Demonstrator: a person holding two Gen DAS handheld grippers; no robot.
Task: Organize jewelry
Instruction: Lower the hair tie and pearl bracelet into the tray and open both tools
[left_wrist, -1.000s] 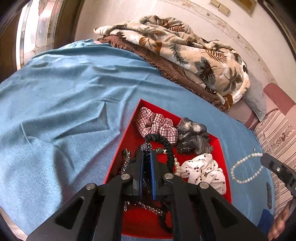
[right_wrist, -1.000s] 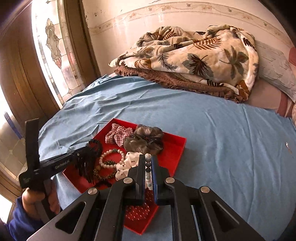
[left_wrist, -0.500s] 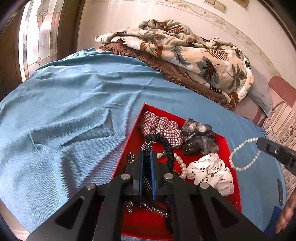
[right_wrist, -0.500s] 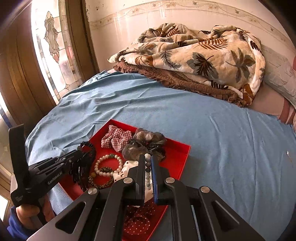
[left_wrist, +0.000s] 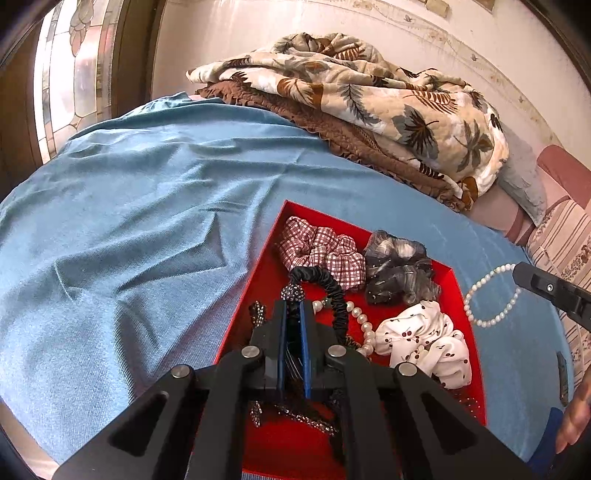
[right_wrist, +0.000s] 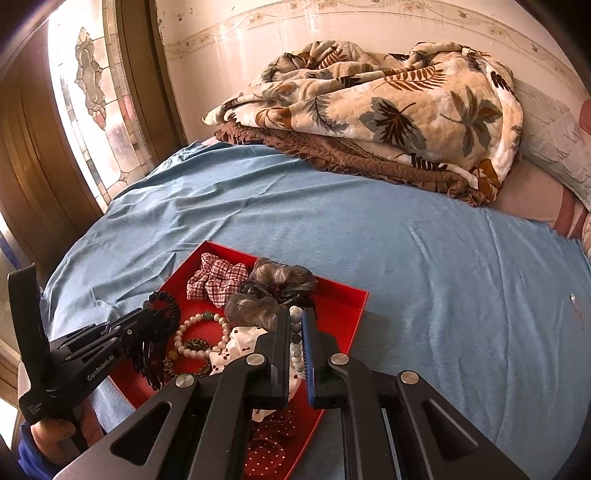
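Pearl bracelet (left_wrist: 489, 299): white beaded loop

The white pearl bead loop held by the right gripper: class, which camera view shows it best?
The left wrist view: the white pearl bead loop hangs whole from the right gripper, beside the red tray. The right wrist view shows only a few beads pinched between that gripper's own fingers.

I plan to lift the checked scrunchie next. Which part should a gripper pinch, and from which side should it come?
Probably pinch a gathered fold of the checked scrunchie at its edge toward the far corner of the red tray, from above. It lies flat, that edge is free, and the grey scrunchie crowds the opposite side.
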